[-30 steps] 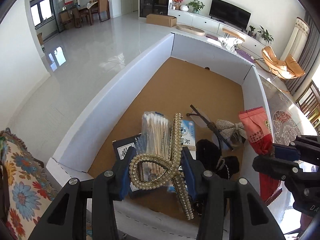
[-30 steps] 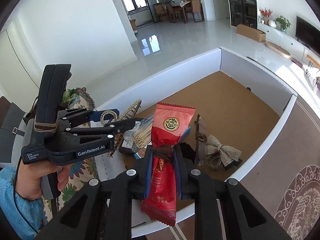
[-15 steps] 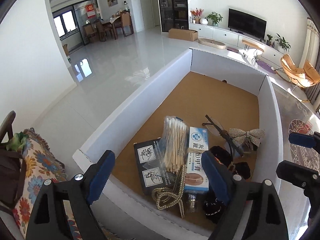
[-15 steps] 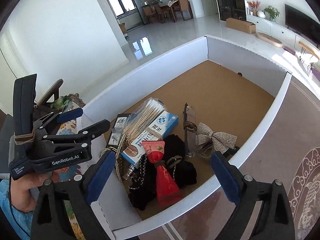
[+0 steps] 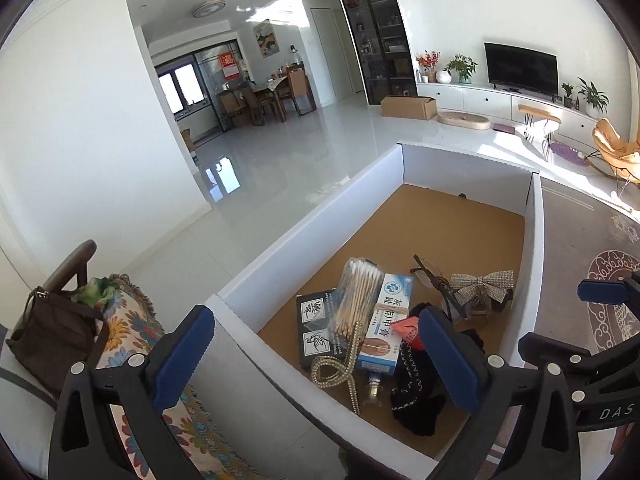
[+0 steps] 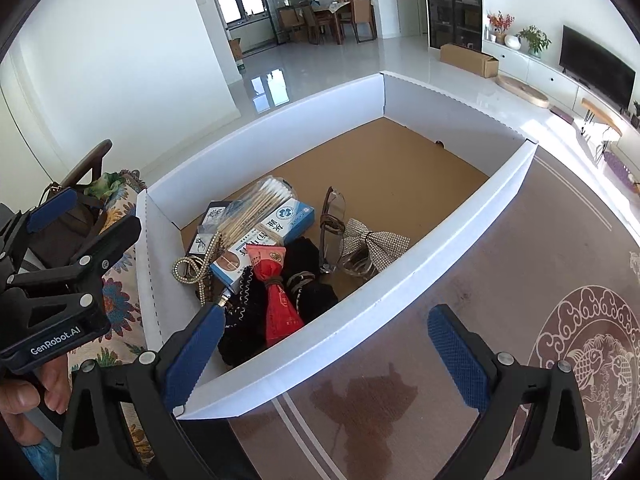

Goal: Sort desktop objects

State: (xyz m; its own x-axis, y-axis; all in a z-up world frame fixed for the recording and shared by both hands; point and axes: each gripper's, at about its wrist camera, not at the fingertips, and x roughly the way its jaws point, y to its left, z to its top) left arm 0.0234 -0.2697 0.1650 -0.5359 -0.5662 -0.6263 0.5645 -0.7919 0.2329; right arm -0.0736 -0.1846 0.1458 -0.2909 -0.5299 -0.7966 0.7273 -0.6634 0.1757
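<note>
A white-walled box (image 5: 304,236) (image 6: 460,248) with a brown floor holds a pile at its near end. A gold rhinestone hair clip (image 5: 340,368) (image 6: 196,268) lies by a bag of cotton swabs (image 5: 356,300) (image 6: 256,208), a blue-white carton (image 5: 386,324) (image 6: 268,236) and a black card pack (image 5: 316,328). A red snack packet (image 6: 278,300) (image 5: 408,330) lies on black cloth (image 5: 416,396) (image 6: 308,284). Glasses (image 6: 332,224) and a silver bow (image 5: 480,284) (image 6: 376,240) lie beside. My left gripper (image 5: 316,360) and right gripper (image 6: 328,356) are open and empty above the box's near edge.
A floral cushion (image 5: 124,340) and a brown bag (image 5: 52,340) sit on a chair left of the box. A brown patterned tabletop (image 6: 520,300) lies right of the box. The far part of the box floor (image 5: 452,228) is bare. The living room floor lies beyond.
Both grippers opened: the left let go of the hair clip, the right let go of the red packet. Both items now lie in the box, and both grippers have pulled back and up.
</note>
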